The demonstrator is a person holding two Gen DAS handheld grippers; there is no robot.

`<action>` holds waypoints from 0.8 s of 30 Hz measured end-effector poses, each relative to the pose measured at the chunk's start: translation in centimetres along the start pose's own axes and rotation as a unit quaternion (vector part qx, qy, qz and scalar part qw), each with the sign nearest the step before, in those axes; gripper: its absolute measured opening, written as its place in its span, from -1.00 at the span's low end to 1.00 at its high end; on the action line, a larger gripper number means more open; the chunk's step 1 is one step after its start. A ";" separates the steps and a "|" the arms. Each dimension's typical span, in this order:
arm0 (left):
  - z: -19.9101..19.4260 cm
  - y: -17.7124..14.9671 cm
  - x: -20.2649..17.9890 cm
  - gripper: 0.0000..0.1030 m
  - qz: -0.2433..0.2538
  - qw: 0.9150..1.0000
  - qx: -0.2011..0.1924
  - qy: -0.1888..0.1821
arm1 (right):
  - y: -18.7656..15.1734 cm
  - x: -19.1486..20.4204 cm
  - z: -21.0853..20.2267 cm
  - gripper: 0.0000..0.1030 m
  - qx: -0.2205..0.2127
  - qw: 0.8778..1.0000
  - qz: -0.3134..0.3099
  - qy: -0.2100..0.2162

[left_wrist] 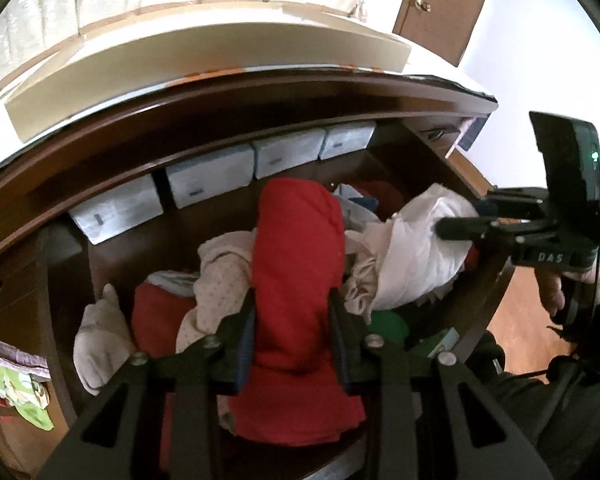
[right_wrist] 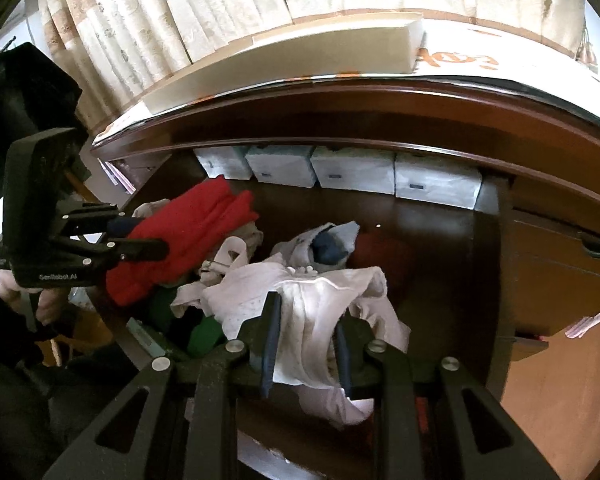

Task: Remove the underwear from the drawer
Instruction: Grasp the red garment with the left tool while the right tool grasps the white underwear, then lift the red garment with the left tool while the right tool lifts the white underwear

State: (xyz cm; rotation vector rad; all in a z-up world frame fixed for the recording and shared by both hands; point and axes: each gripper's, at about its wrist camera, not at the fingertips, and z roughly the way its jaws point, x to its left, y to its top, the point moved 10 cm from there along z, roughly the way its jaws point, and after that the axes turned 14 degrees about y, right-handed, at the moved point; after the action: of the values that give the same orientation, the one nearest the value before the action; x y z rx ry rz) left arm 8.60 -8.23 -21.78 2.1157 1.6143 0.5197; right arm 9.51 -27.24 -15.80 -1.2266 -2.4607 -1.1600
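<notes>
Underwear, two pieces gripped: left gripper (left_wrist: 294, 320) clamped on a folded red piece (left_wrist: 296, 264), lifted over the open drawer (left_wrist: 112, 248); right gripper (right_wrist: 306, 324) clamped on a crumpled white piece (right_wrist: 312, 308), also over the drawer. Red is thick and plain; white is thin and wrinkled. Loose pile under them: cream dotted cloth (left_wrist: 220, 276), green item (left_wrist: 388, 324), navy piece (right_wrist: 332, 248). Four pale boxes (right_wrist: 352, 172) line the back wall.

Each wrist camera looks steeply down along its claw, close above the open drawer (left_wrist: 100, 248); both views share the clothes, with the other claw alongside.
</notes>
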 end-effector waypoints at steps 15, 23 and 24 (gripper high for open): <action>-2.3 1.0 0.9 -0.41 -0.041 0.997 -0.066 0.029 | 1.2 3.2 -1.4 -0.81 -0.066 0.994 -0.081 -0.038; -4.1 1.6 1.4 -0.41 -0.050 0.992 -0.104 0.047 | 2.6 5.8 -2.6 -0.82 -0.100 0.984 -0.132 -0.065; -4.2 1.6 1.4 -0.41 -0.048 0.992 -0.105 0.047 | 2.6 5.8 -2.6 -0.82 -0.100 0.984 -0.133 -0.065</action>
State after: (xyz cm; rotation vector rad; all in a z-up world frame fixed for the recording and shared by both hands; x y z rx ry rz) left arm 7.98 -6.84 -17.33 1.8743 1.6252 0.7337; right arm 7.10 -24.58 -9.90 -1.0758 -2.7272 -1.4698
